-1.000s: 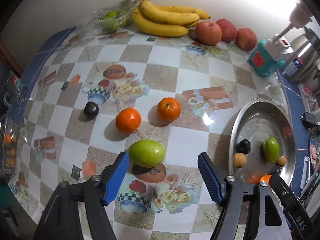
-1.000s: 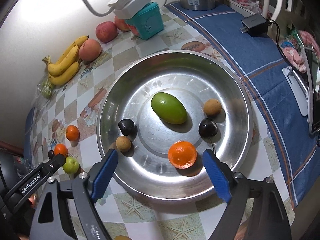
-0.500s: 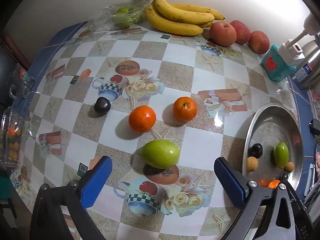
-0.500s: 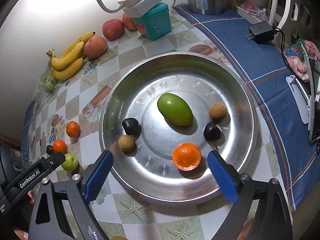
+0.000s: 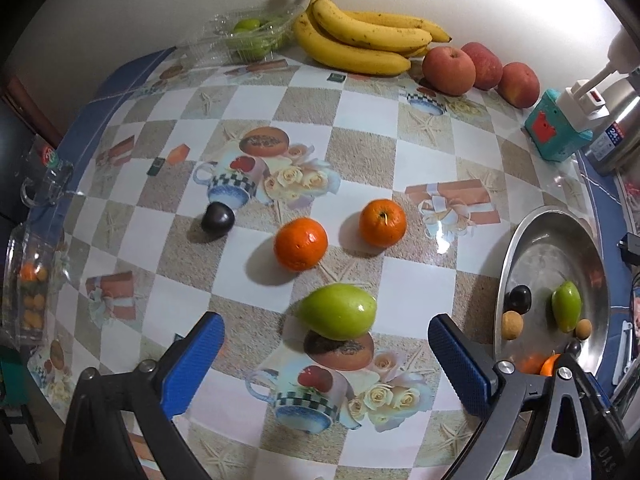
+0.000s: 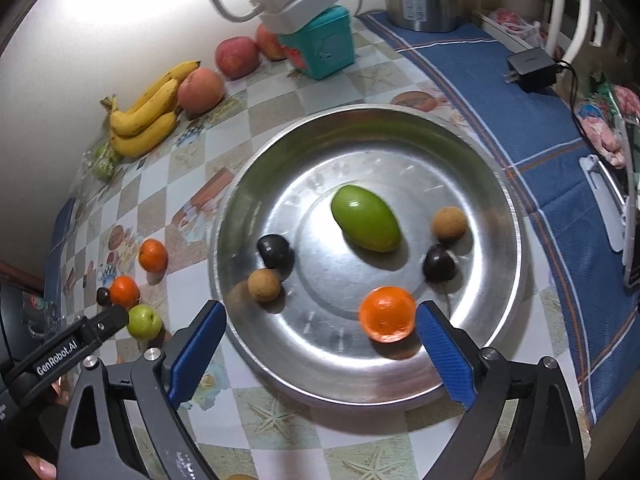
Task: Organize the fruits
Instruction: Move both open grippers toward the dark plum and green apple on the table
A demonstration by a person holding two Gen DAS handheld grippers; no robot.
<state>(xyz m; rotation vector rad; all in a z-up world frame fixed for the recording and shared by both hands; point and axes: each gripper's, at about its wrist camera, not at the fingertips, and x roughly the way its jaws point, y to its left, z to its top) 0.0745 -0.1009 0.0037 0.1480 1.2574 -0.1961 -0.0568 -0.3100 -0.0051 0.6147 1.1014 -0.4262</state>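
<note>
Blue-padded left gripper point(image 5: 326, 354) fingers have spread wider around the green mango point(image 5: 338, 311) on the desk point(image 5: 420, 276); right gripper point(image 6: 320, 348) stays open, empty.

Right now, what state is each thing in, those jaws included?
left gripper: jaws wide open, empty.
right gripper: jaws wide open, empty.
green mango: lying on the table, ahead of the left jaws.
two oranges: loose on the table.
dark plum: loose on the table.
metal tray: holds six fruits.
orange in tray: by the right jaws, ungripped.
</note>
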